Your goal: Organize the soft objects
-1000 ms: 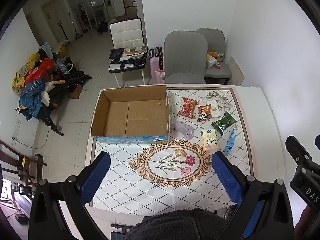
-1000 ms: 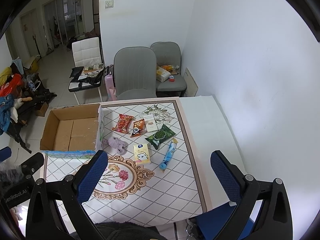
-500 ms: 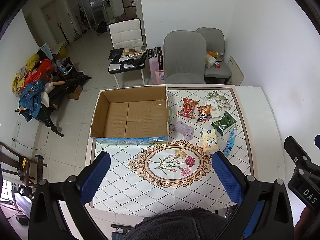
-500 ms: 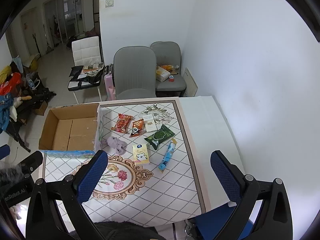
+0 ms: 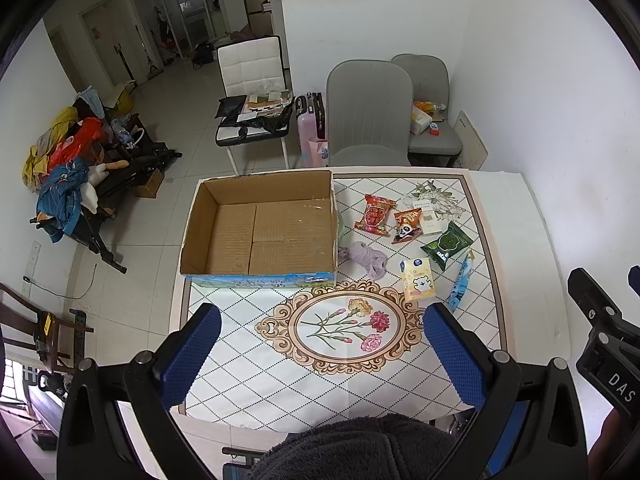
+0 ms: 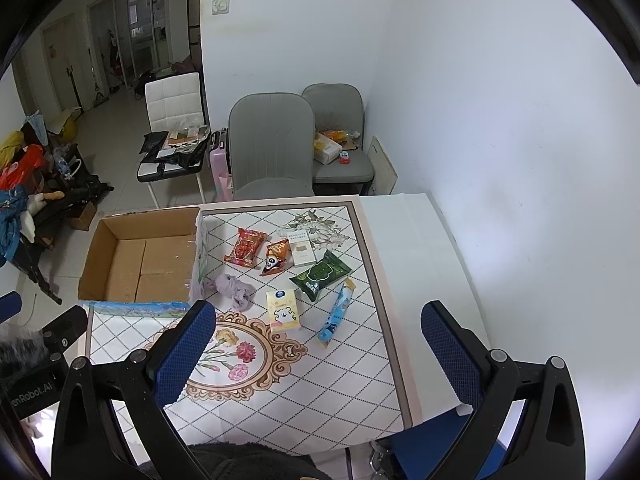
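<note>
Patterned tablecloth point(image 5: 248, 392) holds an empty brown cardboard box point(image 5: 260, 232) beside scattered soft packets. Your left gripper point(image 5: 322, 354) and right gripper point(image 6: 320, 354) hover spread wide, holding nothing; nothing seems packed yet. Next, reach for the crumpled lilac cloth point(image 6: 234, 290).

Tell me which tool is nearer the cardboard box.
Left. The left tool hangs open just in front of the cardboard box, whereas the right tool hangs open farther right, the box off to its left.
</note>
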Tool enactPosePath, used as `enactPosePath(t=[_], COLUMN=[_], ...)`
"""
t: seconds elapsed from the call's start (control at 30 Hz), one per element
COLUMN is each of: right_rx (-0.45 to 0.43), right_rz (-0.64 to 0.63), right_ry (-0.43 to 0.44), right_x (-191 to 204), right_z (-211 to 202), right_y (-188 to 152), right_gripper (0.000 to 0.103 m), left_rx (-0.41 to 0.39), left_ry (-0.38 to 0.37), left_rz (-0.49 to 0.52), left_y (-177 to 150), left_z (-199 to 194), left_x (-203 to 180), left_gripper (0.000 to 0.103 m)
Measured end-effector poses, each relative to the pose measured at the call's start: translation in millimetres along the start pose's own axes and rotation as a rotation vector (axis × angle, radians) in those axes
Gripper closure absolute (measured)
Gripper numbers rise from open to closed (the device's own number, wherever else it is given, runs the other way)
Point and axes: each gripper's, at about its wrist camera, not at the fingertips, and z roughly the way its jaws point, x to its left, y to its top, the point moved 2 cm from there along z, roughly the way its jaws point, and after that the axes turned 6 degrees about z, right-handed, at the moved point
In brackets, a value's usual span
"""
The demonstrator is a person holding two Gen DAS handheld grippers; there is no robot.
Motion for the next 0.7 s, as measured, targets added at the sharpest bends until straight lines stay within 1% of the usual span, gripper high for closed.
enactPosePath(t=[0.7], right_rx=[-0.003], right_rz=[0.011], right_ry=[0.003], right_x=[-4.1], right_z=[4.0], right_y=[-1.5], right_gripper=[0.0], left_rx=[-0.003], left_ry=[0.002], left_rz=[0.004], left_y=[-0.7], left_z=[4.8], left_x=[-8.4], left_gripper=[0.0])
